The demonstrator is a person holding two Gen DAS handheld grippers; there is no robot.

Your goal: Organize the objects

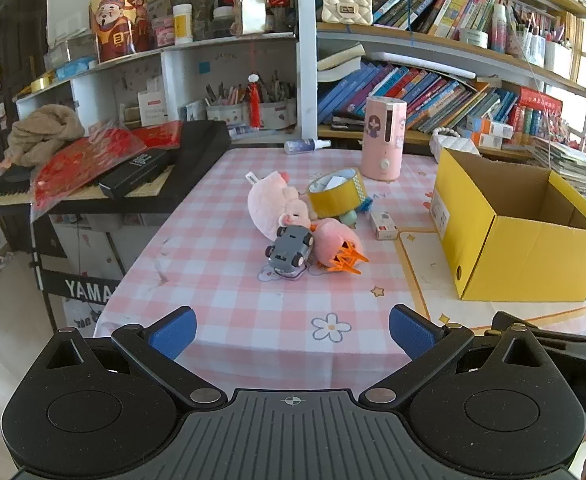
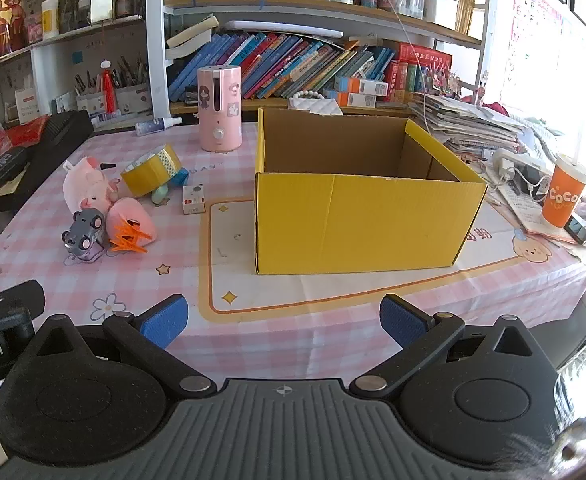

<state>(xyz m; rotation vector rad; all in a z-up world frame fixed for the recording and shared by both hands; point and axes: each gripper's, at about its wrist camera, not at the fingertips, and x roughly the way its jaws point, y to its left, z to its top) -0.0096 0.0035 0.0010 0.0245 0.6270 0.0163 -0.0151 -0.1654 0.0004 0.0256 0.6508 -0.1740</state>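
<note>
Open yellow cardboard box (image 2: 357, 216) near table's right edge, fluffy pink plush (image 1: 273, 204), shiny tape roll (image 1: 335, 194), grey toy car (image 1: 289, 250), spiky orange clip (image 1: 343, 260) heaped mid-table, left gripper (image 1: 293, 330) and right gripper (image 2: 281, 320) wide open, holding nothing

both the left gripper (image 1: 292, 330) and the right gripper (image 2: 283, 322) are showing black linkage arms, ribbed grey bases, silver rivets, blue textured pads.

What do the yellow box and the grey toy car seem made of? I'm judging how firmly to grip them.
Yellow box: corrugated cardboard, matte; brown inside, fine ribbing on its front wall. Grey toy car: probably hard moulded plastic, smooth with a slight sheen.
</note>
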